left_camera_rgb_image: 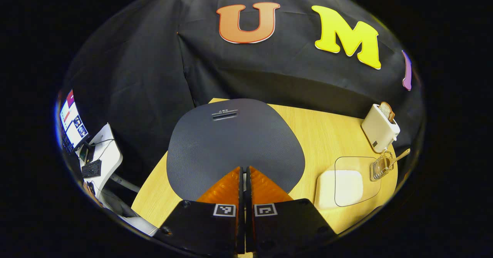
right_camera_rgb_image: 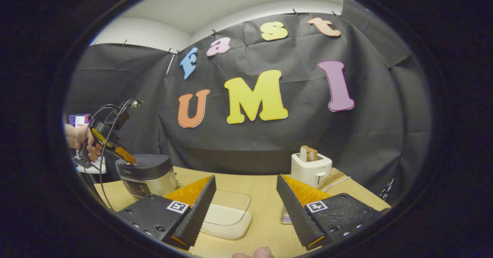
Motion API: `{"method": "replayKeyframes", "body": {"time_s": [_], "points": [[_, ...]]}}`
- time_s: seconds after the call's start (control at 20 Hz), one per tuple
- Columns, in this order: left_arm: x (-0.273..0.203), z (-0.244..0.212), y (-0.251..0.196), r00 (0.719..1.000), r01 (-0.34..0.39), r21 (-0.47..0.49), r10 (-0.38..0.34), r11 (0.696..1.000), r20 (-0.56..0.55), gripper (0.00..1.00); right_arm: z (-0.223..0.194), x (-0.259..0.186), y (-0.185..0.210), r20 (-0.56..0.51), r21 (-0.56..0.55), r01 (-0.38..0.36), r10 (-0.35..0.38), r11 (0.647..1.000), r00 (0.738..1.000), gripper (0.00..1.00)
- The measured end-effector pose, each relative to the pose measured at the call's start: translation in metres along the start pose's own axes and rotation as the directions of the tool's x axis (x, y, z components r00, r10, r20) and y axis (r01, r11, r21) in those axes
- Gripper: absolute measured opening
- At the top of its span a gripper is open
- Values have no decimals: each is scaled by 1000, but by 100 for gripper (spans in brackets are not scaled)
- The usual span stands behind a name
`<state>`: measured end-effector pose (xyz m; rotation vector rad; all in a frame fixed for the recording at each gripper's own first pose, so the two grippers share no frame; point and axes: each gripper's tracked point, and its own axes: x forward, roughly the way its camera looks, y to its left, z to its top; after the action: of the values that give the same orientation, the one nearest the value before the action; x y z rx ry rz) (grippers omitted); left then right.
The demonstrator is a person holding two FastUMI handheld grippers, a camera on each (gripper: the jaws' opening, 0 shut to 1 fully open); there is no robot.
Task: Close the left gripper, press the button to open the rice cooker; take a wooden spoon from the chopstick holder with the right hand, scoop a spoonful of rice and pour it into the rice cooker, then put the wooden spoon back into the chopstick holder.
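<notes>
Left gripper view. My left gripper (left_camera_rgb_image: 245, 171): fingers pressed together, nothing between them, tips over the near edge of the lid. Directly ahead and below: dark grey rounded rice cooker (left_camera_rgb_image: 235, 146), lid down; a slot-shaped vent and a small line of print at its far edge, too small to read. It stands on a light wooden table (left_camera_rgb_image: 327, 134). Ahead to the right of my fingers: shallow white rectangular dish of rice (left_camera_rgb_image: 339, 188) with a clear lid lying askew across it. Just beyond it: clear chopstick holder (left_camera_rgb_image: 379, 165) with the wooden spoon (left_camera_rgb_image: 400, 156) leaning out to the right. Farther ahead on that side: cream toaster (left_camera_rgb_image: 379, 129) with a slice of toast standing in it. Far left, off the table: white desk with a lit monitor and black keyboard.

Right gripper view. My right gripper (right_camera_rgb_image: 244, 196): fingers spread wide, holding nothing. Between them, close: the rice dish (right_camera_rgb_image: 227, 217). Behind the right finger: the base of the chopstick holder (right_camera_rgb_image: 285, 216), then the toaster (right_camera_rgb_image: 311, 167). Ahead to the left: the rice cooker (right_camera_rgb_image: 148, 175), front panel and a pale brand mark I cannot read; my other hand (right_camera_rgb_image: 83, 140) holds the left gripper (right_camera_rgb_image: 131, 160) with its tip down on the lid.
</notes>
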<state>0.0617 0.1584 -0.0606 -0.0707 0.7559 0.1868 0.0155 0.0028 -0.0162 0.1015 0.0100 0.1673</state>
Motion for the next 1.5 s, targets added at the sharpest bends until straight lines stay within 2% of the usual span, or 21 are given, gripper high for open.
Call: {"method": "replayKeyframes", "body": {"time_s": [0.1,0.2,0.25,0.3,0.35,0.4,0.45,0.5,0.55,0.6,0.65,0.8,1.05,1.25,1.35,1.4,1.45,1.5], "points": [[-10,10,3,999,-26,-3,26,1000,35,4,4,-1,-4,8,-21,14,-14,1000,1000,94],[-20,35,1,986,-49,6,48,999,159,7,16,-10,-10,47,-32,36,-35,999,998,93],[-29,54,7,965,-82,18,75,996,250,22,21,-14,-15,68,-38,52,-49,998,997,93],[-42,75,13,937,-108,25,94,994,337,23,25,-17,-18,80,-43,64,-60,997,995,94],[-56,87,9,915,-95,20,79,995,395,48,26,-19,-21,84,-45,73,-69,996,994,94],[-66,98,6,901,-80,10,67,997,429,54,27,-21,-24,84,-44,80,-77,996,994,93],[-74,97,4,900,-53,2,47,999,434,60,30,-23,-28,84,-37,88,-84,995,993,93],[-77,102,8,888,-55,10,45,998,458,68,32,-26,-31,87,-31,94,-91,995,992,93],[-83,99,13,890,-56,-2,51,998,454,87,35,-29,-34,93,-32,104,-100,994,991,93],[-81,95,9,895,-34,-9,34,999,444,100,37,-33,-38,101,-39,117,-112,992,989,94],[-81,88,7,896,-23,-17,28,1000,442,100,39,-36,-42,108,-48,128,-122,991,987,94],[-87,82,11,871,-39,-20,44,999,489,100,40,-49,-59,115,-67,165,-156,984,981,93],[-85,44,-19,850,0,27,-14,1000,527,99,43,-68,-108,119,-54,269,-261,962,958,95],[-82,13,-35,845,53,25,-58,998,532,99,22,-58,-132,26,15,283,-283,959,959,93],[-83,1,-36,839,55,31,-63,998,541,100,2,-40,-137,-41,54,279,-277,959,960,92],[-84,-2,-36,832,52,36,-63,998,551,100,-10,-30,-140,-75,65,278,-273,958,959,95],[-83,-7,-37,830,51,39,-64,998,554,99,-22,-19,-142,-107,75,275,-267,958,958,92],[-83,-10,-38,827,54,38,-66,998,558,99,-33,-9,-143,-136,81,276,-264,958,955,95]]}}
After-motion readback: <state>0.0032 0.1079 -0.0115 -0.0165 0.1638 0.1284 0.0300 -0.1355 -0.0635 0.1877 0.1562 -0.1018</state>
